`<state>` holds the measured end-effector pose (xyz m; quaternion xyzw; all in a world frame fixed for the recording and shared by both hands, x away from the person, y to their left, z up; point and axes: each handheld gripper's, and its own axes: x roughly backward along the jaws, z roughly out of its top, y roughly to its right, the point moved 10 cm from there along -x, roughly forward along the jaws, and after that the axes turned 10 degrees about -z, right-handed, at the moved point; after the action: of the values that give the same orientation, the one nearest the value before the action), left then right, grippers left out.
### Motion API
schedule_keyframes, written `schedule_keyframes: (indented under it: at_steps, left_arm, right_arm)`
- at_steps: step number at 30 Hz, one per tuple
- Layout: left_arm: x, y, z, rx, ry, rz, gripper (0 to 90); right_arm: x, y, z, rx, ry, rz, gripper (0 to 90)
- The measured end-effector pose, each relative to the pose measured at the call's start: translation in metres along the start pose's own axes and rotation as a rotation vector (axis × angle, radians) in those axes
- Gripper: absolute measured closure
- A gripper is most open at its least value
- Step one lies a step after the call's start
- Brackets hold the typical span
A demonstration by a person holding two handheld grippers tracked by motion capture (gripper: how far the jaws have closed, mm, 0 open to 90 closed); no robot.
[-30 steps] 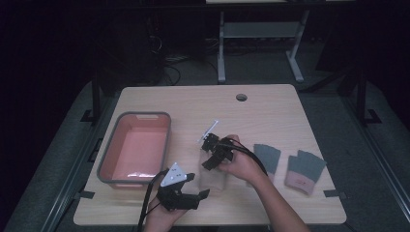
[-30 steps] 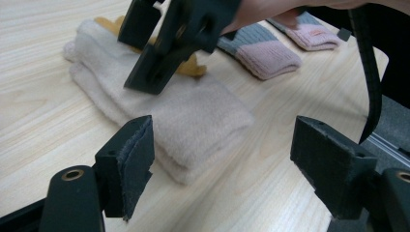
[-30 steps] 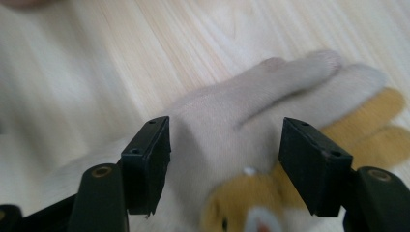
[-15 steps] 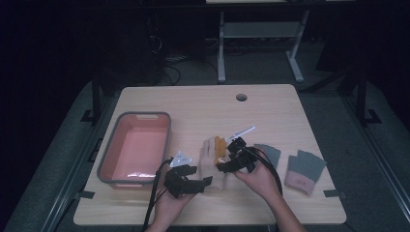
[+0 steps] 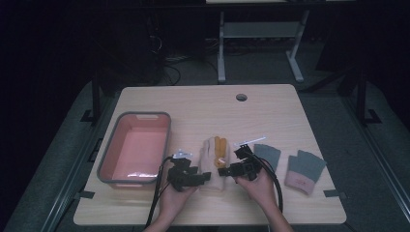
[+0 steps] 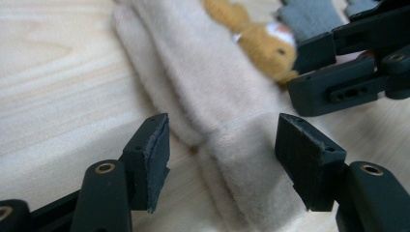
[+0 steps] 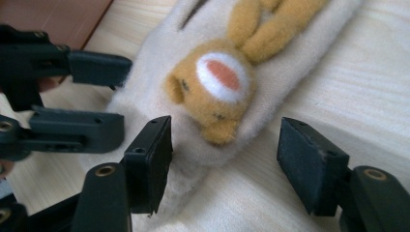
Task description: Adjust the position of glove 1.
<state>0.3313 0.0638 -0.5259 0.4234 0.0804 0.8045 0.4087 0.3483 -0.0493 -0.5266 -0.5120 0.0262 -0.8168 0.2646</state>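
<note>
Two grippers flank cream mitten (image 5: 213,162) lying flat at 6 o'clock of worktop (image 5: 203,108). Left gripper (image 5: 199,178) straddles cuff, fingers just been closing, not yet pinching. Right gripper (image 5: 224,171) at 3 o'clock side, fingers wide around bear patch (image 7: 217,89); likely paired pickup.

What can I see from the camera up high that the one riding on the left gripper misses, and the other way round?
The high view alone takes in the pink bin, the two grey gloves and the person's hands. The left gripper view alone gives the close detail: its own jaws stand apart on either side of the cream glove's cuff, not pressing it. Both share the cream glove, its tan animal decoration, the wooden table and the right gripper.
</note>
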Motion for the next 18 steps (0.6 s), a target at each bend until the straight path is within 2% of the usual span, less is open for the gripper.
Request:
schedule_keyframes:
  at_steps: [4,5,7,9,14,18]
  left_arm:
    - [-0.003,-0.001,-0.002,0.007,-0.012,-0.004,40.4]
    - [-0.004,-0.001,-0.002,0.011,-0.012,-0.010,41.7]
    - [-0.005,-0.002,-0.002,0.019,-0.017,-0.020,42.7]
    - [-0.006,-0.002,-0.002,0.048,-0.015,-0.044,44.2]
    - [-0.006,-0.002,-0.003,0.089,-0.020,-0.112,50.4]
    - [-0.008,-0.001,-0.002,0.113,-0.025,-0.153,56.0]
  right_arm:
    - [-0.006,-0.001,-0.002,-0.044,0.000,0.015,39.2]
    - [-0.007,-0.002,-0.001,-0.068,0.012,0.019,39.9]
    - [-0.007,-0.001,-0.001,-0.086,0.025,0.013,42.1]
    - [-0.008,-0.003,-0.002,-0.105,0.046,0.012,45.9]
    - [-0.010,-0.008,-0.004,-0.141,0.057,0.047,54.0]
    - [-0.013,-0.011,-0.004,-0.145,0.063,0.045,59.2]
